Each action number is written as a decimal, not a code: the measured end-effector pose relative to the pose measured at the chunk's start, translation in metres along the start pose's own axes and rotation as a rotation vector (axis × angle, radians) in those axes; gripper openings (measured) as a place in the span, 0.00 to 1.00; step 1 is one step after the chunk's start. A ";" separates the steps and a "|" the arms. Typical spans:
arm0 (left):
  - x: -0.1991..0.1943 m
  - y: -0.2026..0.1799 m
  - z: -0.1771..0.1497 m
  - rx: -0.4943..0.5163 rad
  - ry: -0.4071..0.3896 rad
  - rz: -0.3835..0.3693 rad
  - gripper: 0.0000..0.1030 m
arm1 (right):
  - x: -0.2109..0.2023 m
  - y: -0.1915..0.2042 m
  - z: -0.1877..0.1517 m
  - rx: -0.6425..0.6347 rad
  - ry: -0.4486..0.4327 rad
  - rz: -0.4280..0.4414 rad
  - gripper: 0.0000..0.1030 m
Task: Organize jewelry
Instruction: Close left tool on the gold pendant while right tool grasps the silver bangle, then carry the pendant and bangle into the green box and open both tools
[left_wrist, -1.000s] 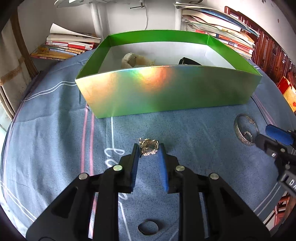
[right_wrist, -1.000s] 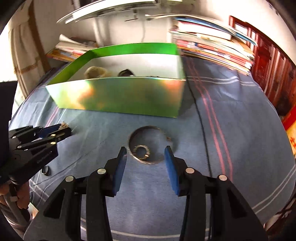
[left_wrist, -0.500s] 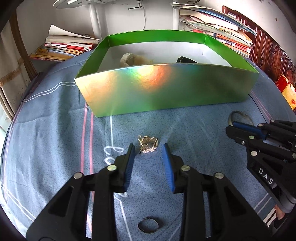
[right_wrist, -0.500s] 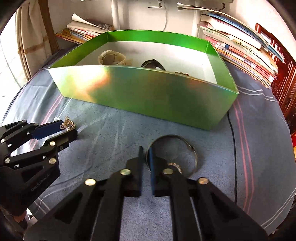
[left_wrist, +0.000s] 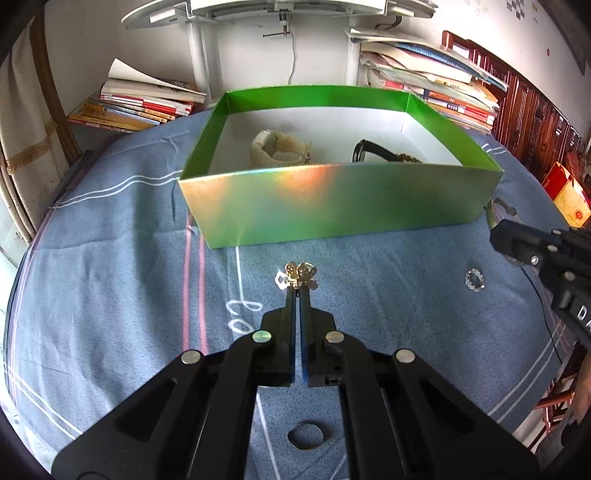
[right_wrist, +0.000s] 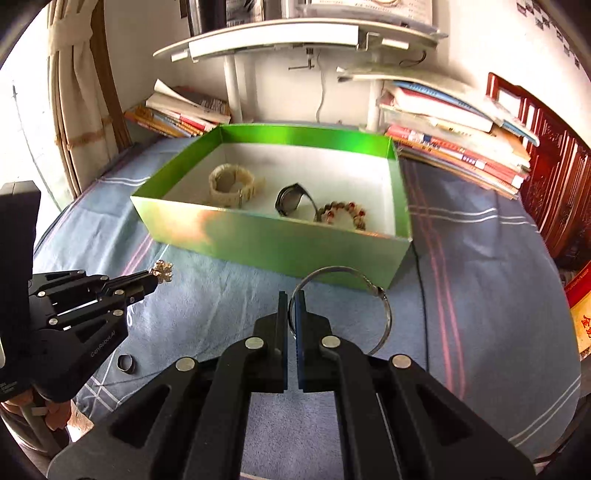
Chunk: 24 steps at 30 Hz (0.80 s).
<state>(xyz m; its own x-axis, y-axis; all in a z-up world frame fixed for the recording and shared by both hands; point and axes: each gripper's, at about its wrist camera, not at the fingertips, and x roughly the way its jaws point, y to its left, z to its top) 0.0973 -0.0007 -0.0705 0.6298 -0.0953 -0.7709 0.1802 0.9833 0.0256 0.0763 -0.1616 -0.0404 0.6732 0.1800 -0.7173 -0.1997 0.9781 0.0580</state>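
I have my left tool (left_wrist: 295, 286) angled down, pinching the gold ornament (left_wrist: 298, 275) before the green box (left_wrist: 332, 206); my right tool (right_wrist: 291, 302), angled alike, clamps the silver bangle (right_wrist: 384, 310) clear of the bench (left_wrist: 110, 258).

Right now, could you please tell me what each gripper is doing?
Left gripper: closed on the gold brooch.
Right gripper: closed on the silver bangle.

Our left gripper (left_wrist: 295, 291) is matte black, with angular linkage arms joined by round silver rivets and blue pads lining its two slim fingers. Our right gripper (right_wrist: 291, 299) is built the same way. Seen from the right wrist, the left one's side plate carries white "GenRobot.AI" lettering and small silver screws.
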 end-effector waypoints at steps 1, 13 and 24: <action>-0.004 0.001 0.000 -0.001 -0.009 -0.001 0.02 | -0.002 0.000 0.000 0.000 -0.004 -0.005 0.04; -0.024 0.010 0.009 0.016 -0.045 0.003 0.02 | 0.000 -0.001 0.005 -0.002 -0.003 -0.002 0.04; -0.016 0.005 0.100 0.044 -0.133 0.005 0.03 | 0.035 -0.027 0.093 0.049 -0.024 0.001 0.04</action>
<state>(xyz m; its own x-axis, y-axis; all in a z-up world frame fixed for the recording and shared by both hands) 0.1635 -0.0095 0.0058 0.7246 -0.1135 -0.6798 0.2082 0.9763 0.0590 0.1716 -0.1720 -0.0020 0.6901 0.1833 -0.7001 -0.1663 0.9817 0.0931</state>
